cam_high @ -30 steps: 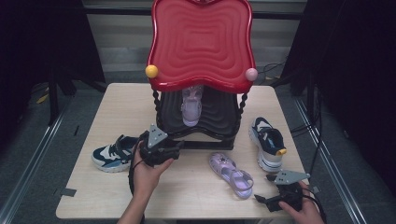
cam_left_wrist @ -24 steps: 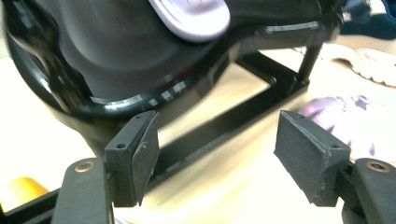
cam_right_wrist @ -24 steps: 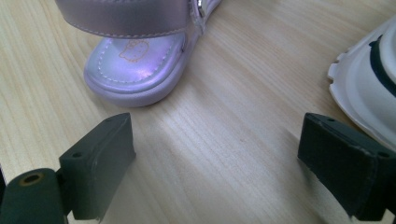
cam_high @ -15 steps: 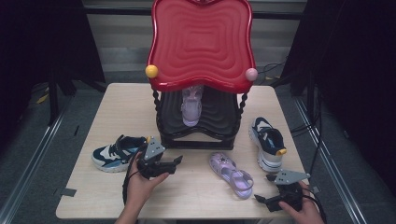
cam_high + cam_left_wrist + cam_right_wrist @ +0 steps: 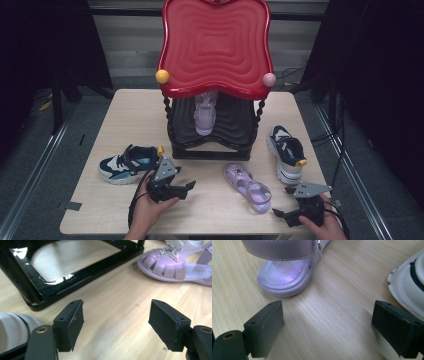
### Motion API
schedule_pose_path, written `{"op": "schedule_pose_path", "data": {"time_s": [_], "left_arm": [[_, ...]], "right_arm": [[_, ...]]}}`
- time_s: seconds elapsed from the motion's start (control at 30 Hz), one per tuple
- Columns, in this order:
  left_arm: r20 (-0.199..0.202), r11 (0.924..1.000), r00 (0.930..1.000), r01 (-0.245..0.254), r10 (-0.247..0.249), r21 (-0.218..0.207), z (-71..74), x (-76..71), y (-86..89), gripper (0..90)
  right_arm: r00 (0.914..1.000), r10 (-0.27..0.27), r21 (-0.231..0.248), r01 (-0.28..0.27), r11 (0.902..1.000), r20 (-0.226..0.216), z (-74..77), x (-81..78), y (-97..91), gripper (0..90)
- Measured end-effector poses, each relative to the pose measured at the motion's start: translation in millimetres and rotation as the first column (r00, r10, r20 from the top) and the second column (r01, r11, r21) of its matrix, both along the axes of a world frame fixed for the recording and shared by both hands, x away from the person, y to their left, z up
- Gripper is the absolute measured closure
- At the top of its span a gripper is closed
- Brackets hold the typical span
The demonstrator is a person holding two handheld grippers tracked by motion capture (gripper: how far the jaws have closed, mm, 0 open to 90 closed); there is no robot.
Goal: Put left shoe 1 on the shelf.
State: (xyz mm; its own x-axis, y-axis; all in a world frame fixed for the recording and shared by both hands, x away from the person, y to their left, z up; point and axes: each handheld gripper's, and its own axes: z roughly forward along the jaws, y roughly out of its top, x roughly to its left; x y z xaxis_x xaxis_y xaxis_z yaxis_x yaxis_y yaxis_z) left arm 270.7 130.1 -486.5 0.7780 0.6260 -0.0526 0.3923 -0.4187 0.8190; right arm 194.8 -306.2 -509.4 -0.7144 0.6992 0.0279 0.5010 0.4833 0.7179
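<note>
My left gripper (image 5: 189,186) lies low over the table in front of the rack, jaws pointing right toward a lilac sandal (image 5: 247,186). Those jaws have just been opening, and in the left gripper view the left gripper (image 5: 116,322) is open over bare wood, the sandal (image 5: 180,265) ahead at the upper right. My right gripper (image 5: 278,214) rests near the front right corner. It is open (image 5: 327,327), with the sandal's heel (image 5: 287,272) just beyond its left jaw. A matching sandal (image 5: 205,112) stands on the rack's shelf.
A black rack with a red wavy top (image 5: 215,50) stands mid-table; its base (image 5: 62,287) is close ahead of the left jaws. One blue-and-white sneaker (image 5: 129,163) lies left of the rack, another (image 5: 286,153) right, its sole (image 5: 409,282) beside my right jaw.
My left hand has drawn back from the rack's front toward the near edge and sunk toward the table. The right hand and the shoes have stayed put.
</note>
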Motion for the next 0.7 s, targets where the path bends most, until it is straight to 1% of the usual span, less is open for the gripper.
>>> {"op": "schedule_pose_path", "data": {"time_s": [0.07,0.13,0.23,0.3,0.37,0.43,0.47,0.53,0.6,0.67,0.7], "left_arm": [[-0.012,1.0,0.9999,0.01,-0.01,0.0,-2.9,-1.9,0.2,27.0],[-0.018,0.9998,0.9997,0.014,-0.014,0.011,-5.4,-4.0,1.2,26.8],[-0.033,0.9995,0.999,0.029,-0.028,0.016,-9.3,-5.7,3.5,26.2],[-0.037,0.9991,0.9985,0.04,-0.04,0.016,-11.2,-6.8,4.5,26.2],[-0.025,0.9981,0.9984,0.052,-0.051,0.034,-11.9,-7.9,5.0,26.2],[-0.03,0.9977,0.9976,0.062,-0.062,0.025,-12.9,-8.8,5.1,26.2],[-0.028,0.9975,0.9976,0.065,-0.064,0.029,-13.2,-8.8,5.5,26.0],[-0.04,0.9972,0.9967,0.072,-0.071,0.02,-15.3,-9.6,5.4,25.9],[-0.045,0.9964,0.996,0.078,-0.077,0.033,-16.6,-10.4,5.8,25.8],[-0.041,0.9947,0.9954,0.089,-0.086,0.052,-17.7,-11.6,5.5,25.6],[-0.05,0.9947,0.9948,0.091,-0.088,0.048,-18.7,-12.2,5.1,25.6]], "right_arm": [[1.0,0.0,0.0,0.0,1.0,0.0,0.0,0.0,0.0,9.9],[1.0,0.0,0.0,0.0,1.0,0.0,0.0,0.0,0.0,10.0],[1.0,0.0,0.0,0.0,1.0,0.0,0.0,0.0,0.0,9.9],[1.0,0.0,0.0,0.0,1.0,0.0,0.0,0.0,0.0,9.9],[1.0,0.0,0.0,0.0,1.0,0.0,0.0,0.0,0.0,9.9],[1.0,0.0,0.0,0.0,1.0,0.0,0.0,0.0,0.0,9.9],[1.0,0.0,0.0,0.0,1.0,0.0,0.0,0.0,0.0,10.0],[1.0,0.0,0.0,0.0,1.0,0.0,0.0,0.0,0.0,10.0],[1.0,0.0,0.0,0.0,1.0,0.001,0.0,0.0,0.0,9.9],[1.0,0.0,0.0,0.0,1.0,0.0,0.0,0.0,0.0,9.9],[1.0,0.0,0.0,0.0,1.0,0.0,0.0,0.0,0.0,9.9]]}}
